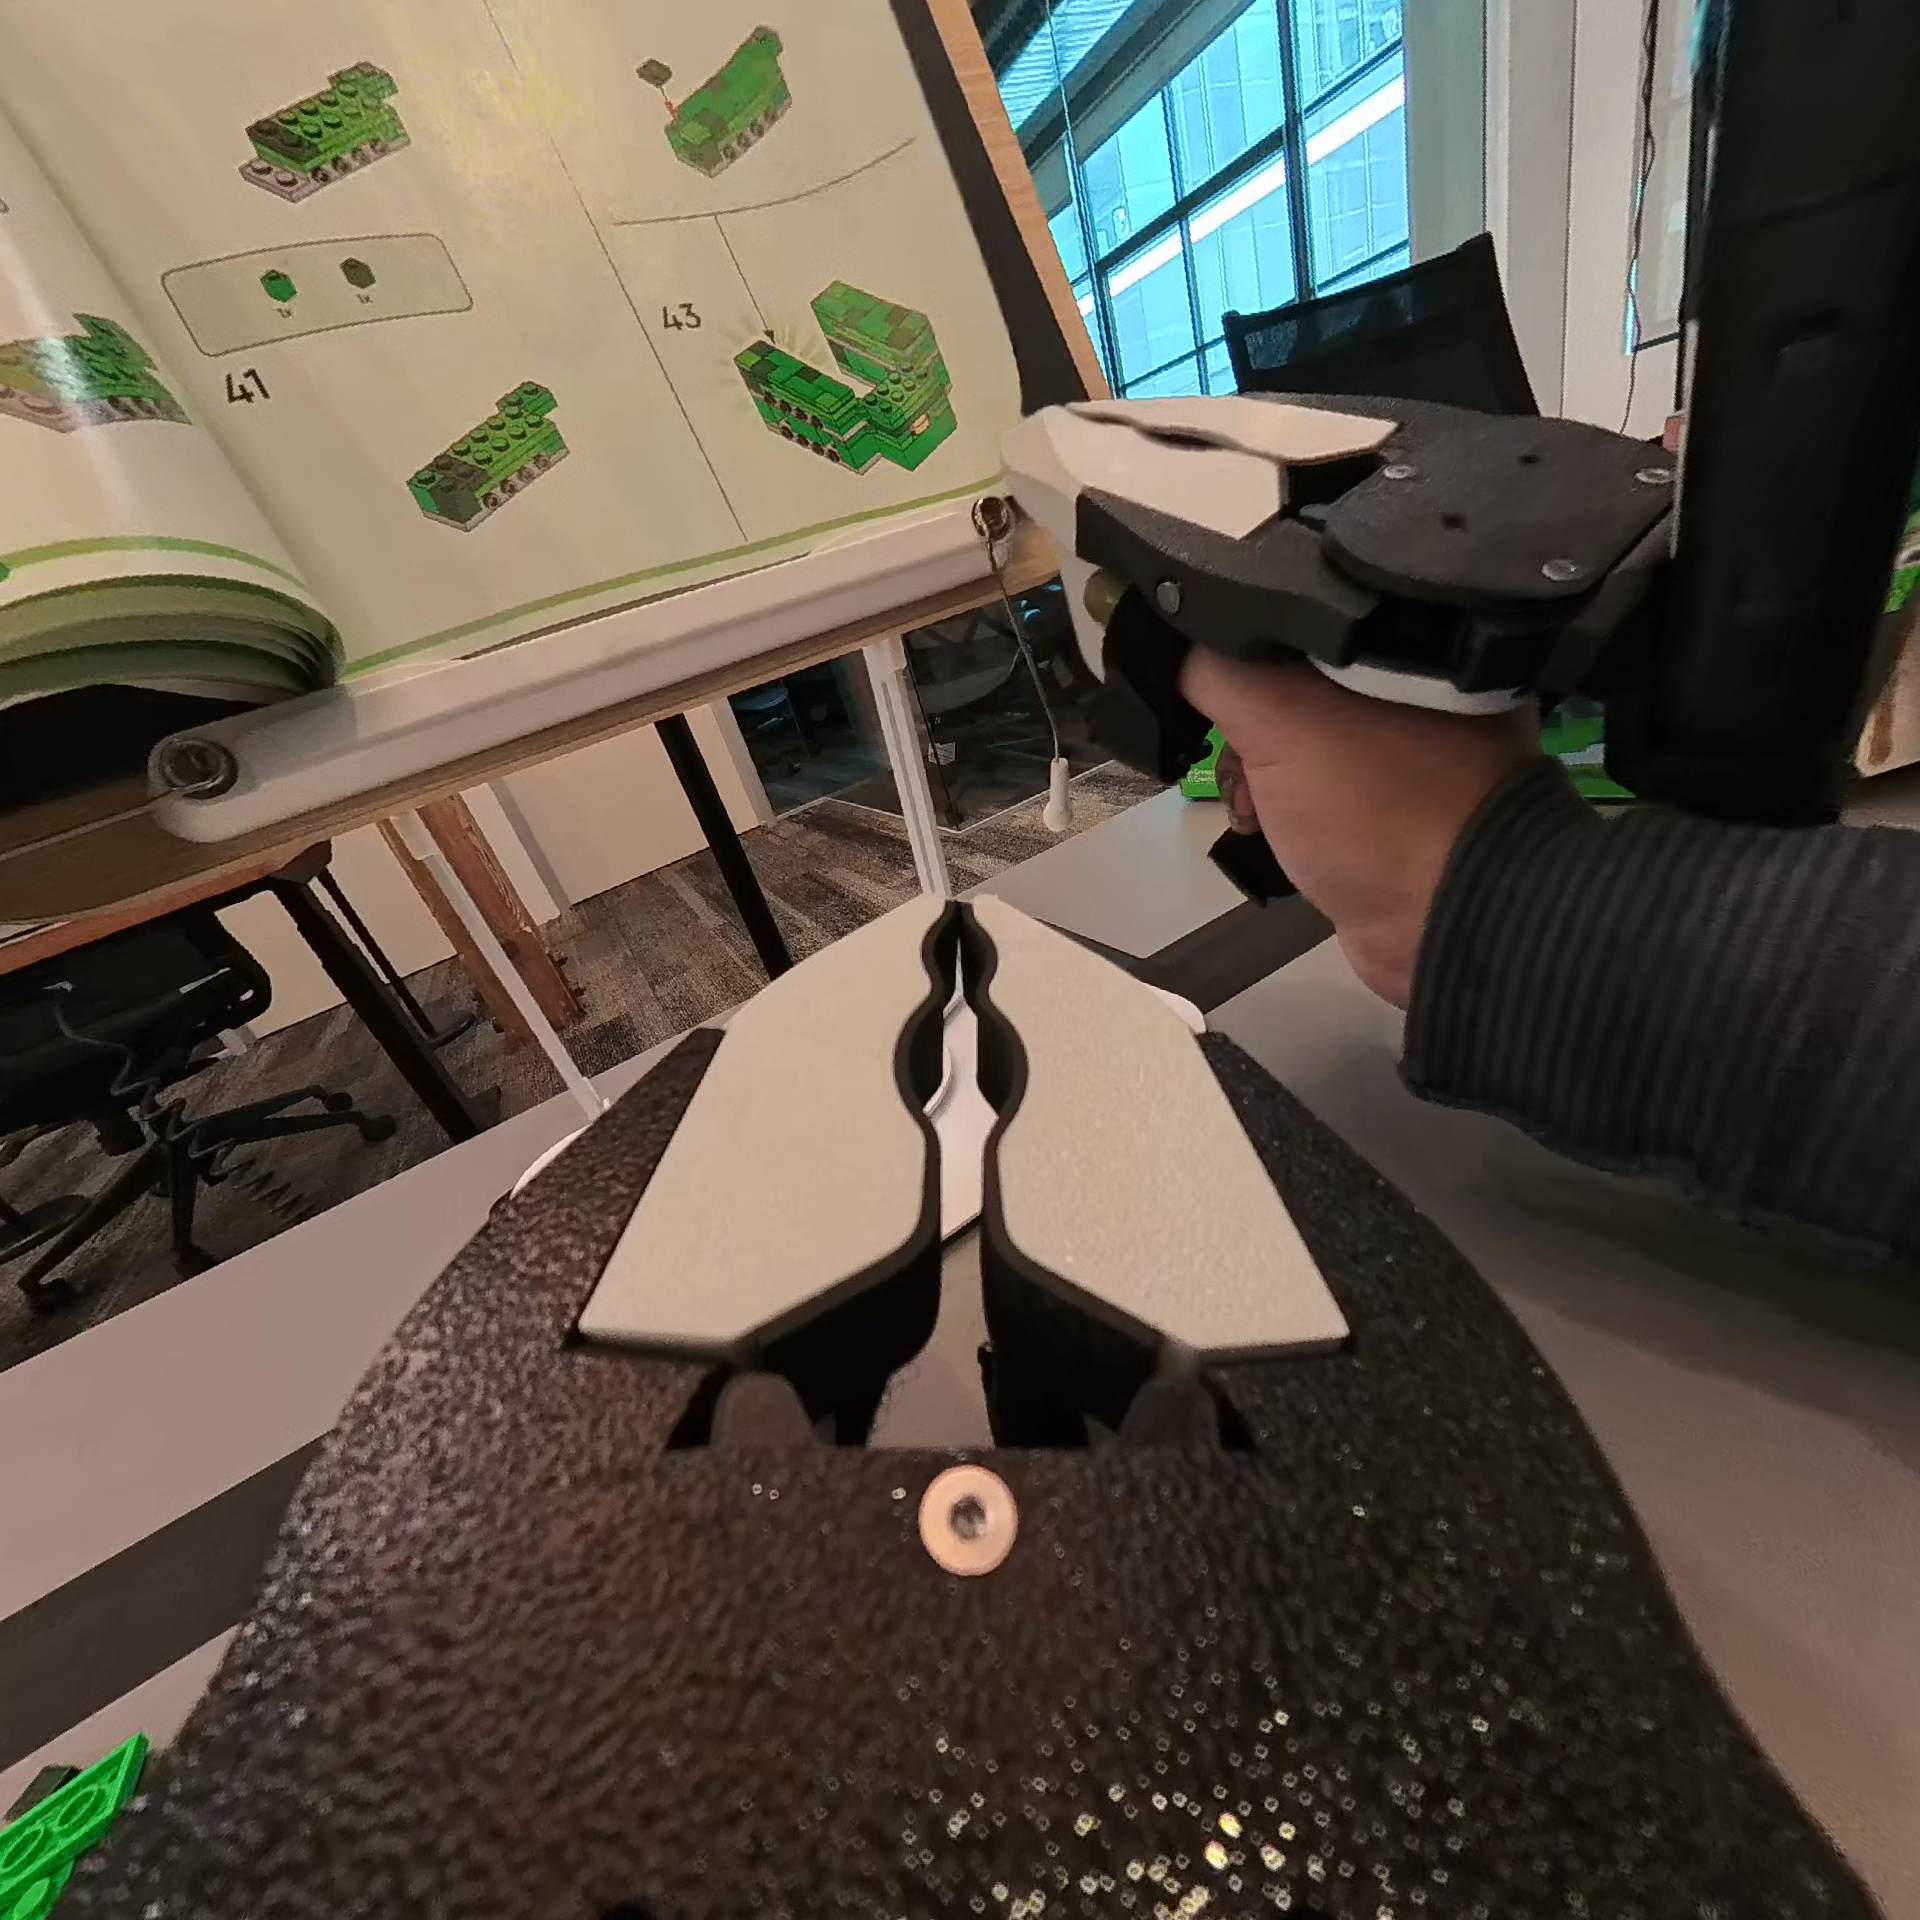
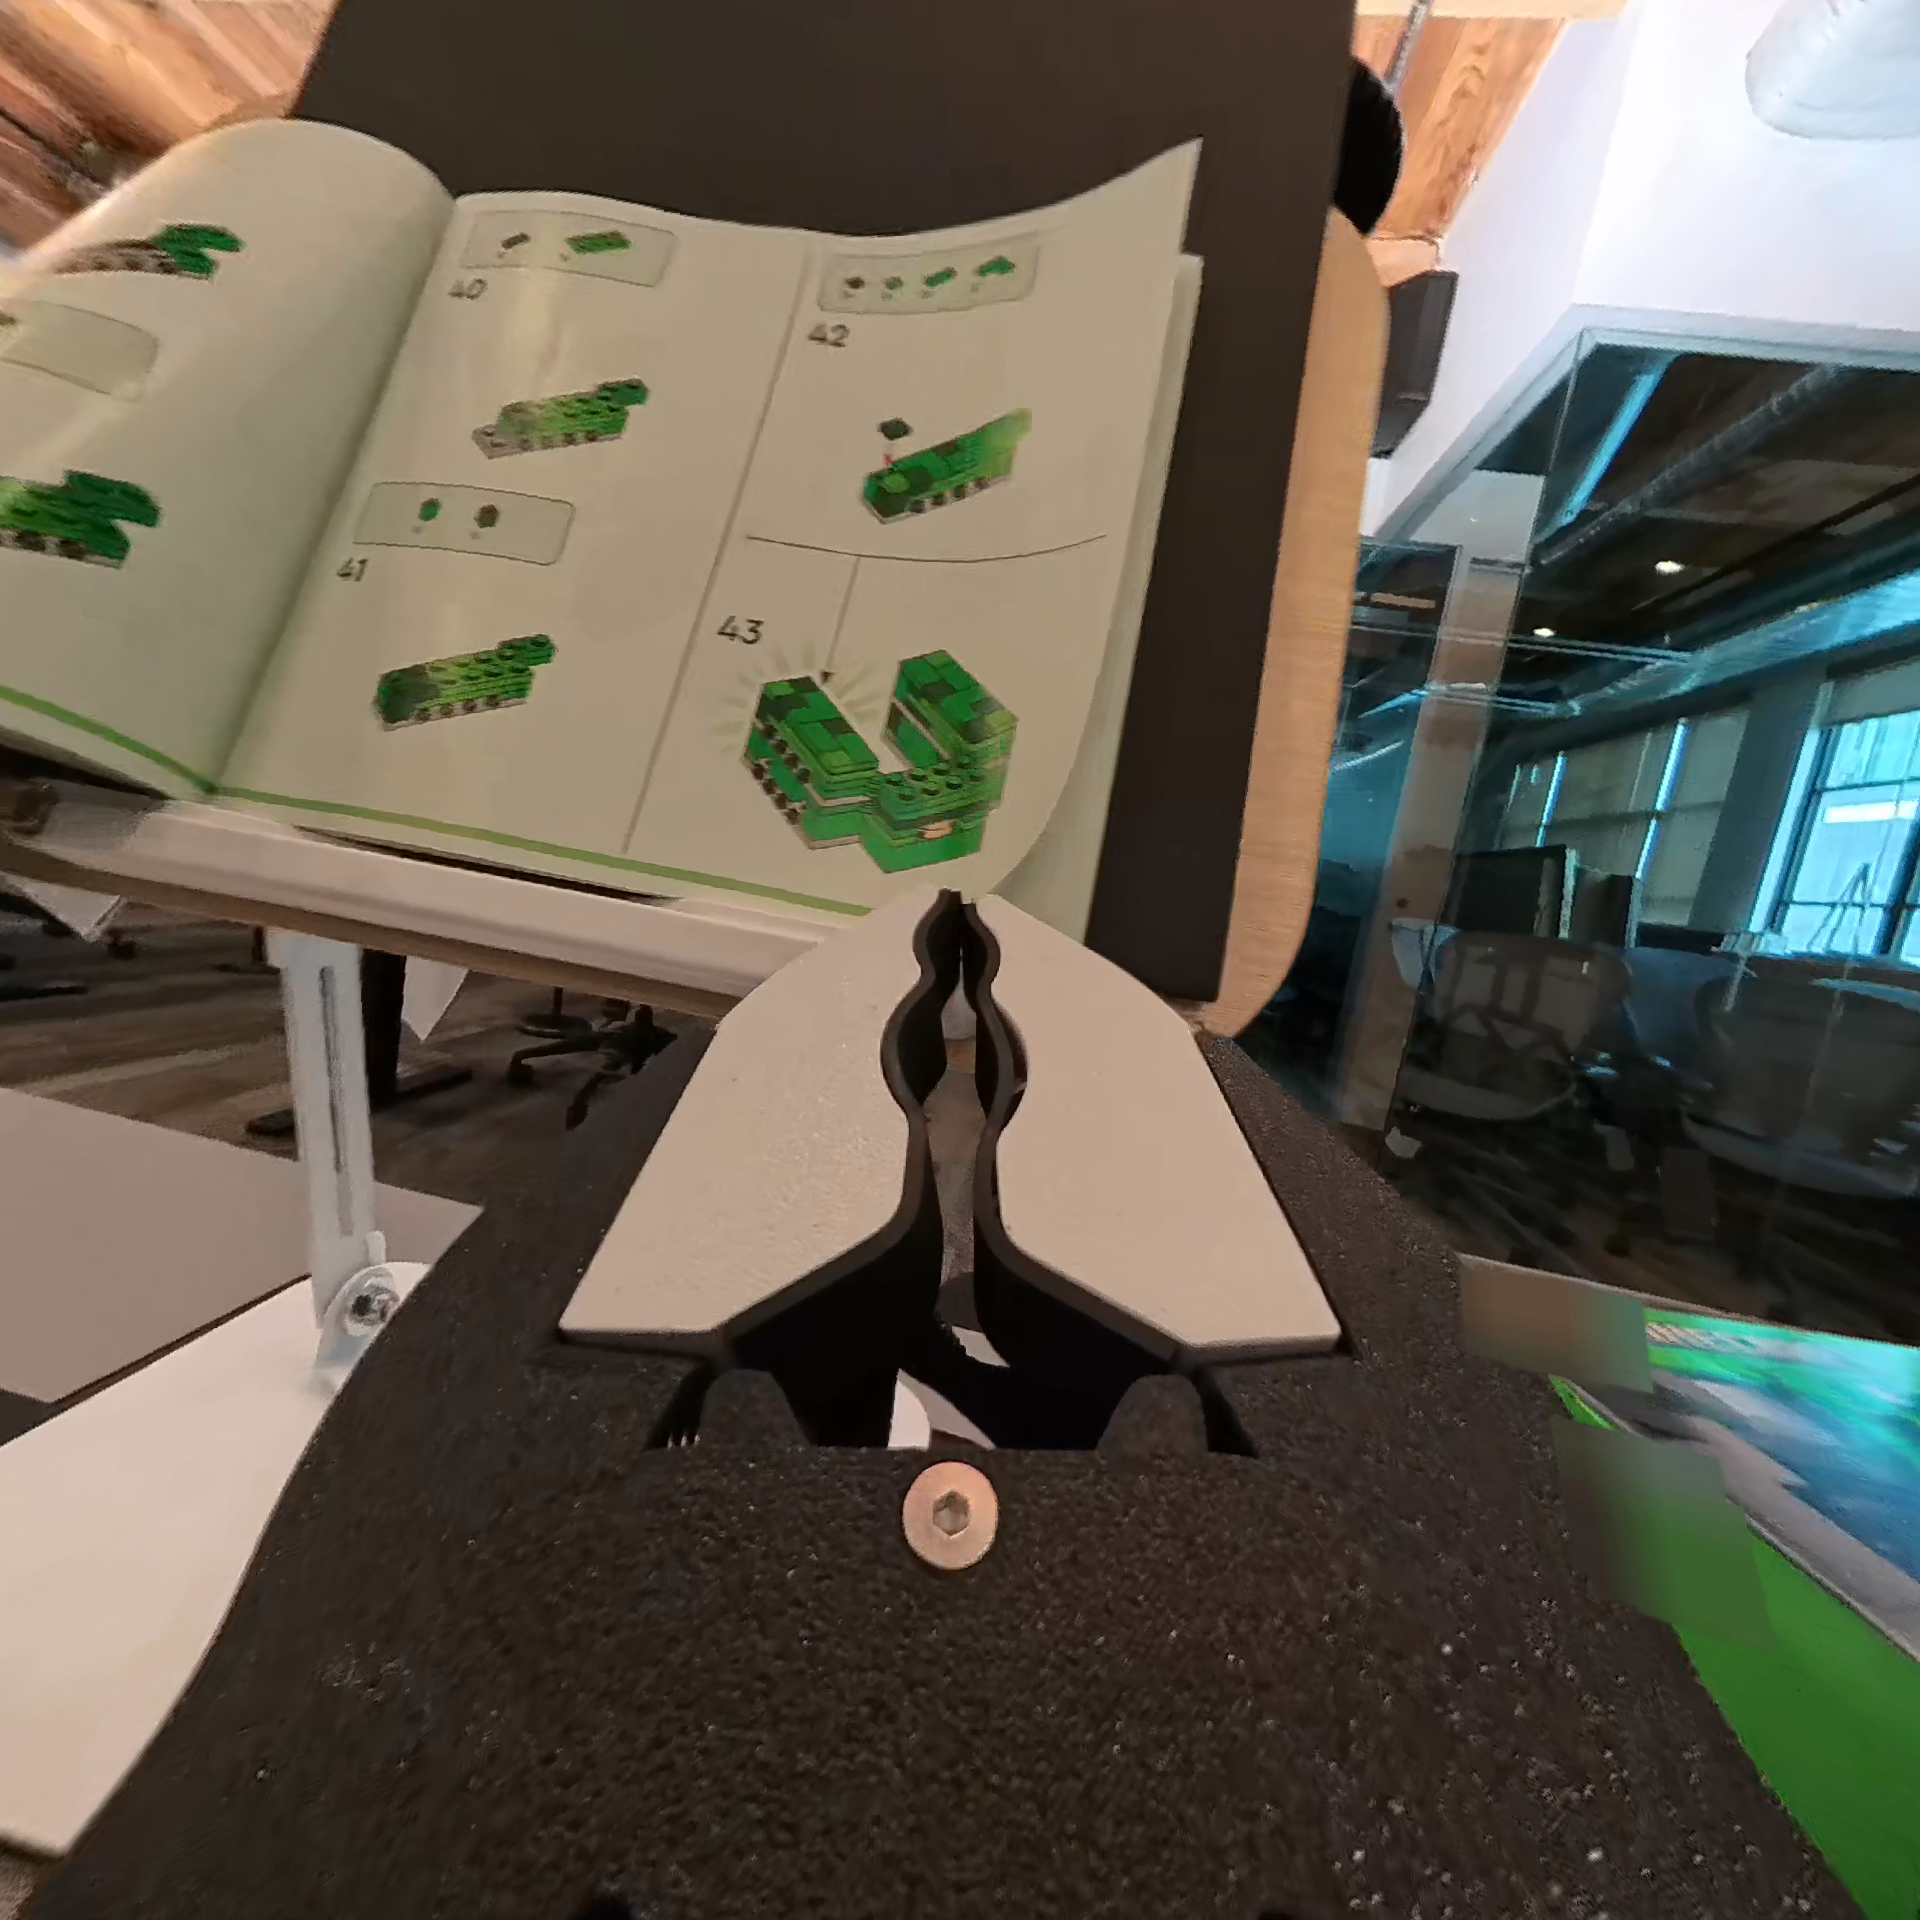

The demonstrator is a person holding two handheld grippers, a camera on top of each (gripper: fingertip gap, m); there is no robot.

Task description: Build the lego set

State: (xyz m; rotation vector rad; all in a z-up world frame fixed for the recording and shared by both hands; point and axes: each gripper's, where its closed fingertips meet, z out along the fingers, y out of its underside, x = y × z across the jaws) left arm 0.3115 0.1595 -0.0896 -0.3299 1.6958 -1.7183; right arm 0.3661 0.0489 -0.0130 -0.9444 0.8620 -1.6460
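The open instruction booklet (image 1: 520, 312) rests on a tilted white stand (image 1: 582, 665). It also shows in the right wrist view (image 2: 623, 468). My right gripper (image 2: 958, 902) is shut at the lower right corner of the right-hand page, which curls up off the pages beneath. The left wrist view shows this gripper (image 1: 1023, 457) with its tips at that same corner, held by a hand (image 1: 1340, 821). My left gripper (image 1: 961, 909) is shut with nothing between its pads, low over the grey table (image 1: 156, 1403) in front of the stand. A green lego piece (image 1: 62, 1829) lies at the bottom left.
A green set box (image 2: 1829, 1714) lies to the right of my right gripper. The stand's white base plate (image 2: 135, 1455) and upright bracket (image 2: 332, 1143) sit to its left. A dark backboard (image 2: 1195, 520) rises behind the booklet. Office chairs and table legs stand beyond. The tips of one gripper are about 15 centimeters away from the tips of the other.
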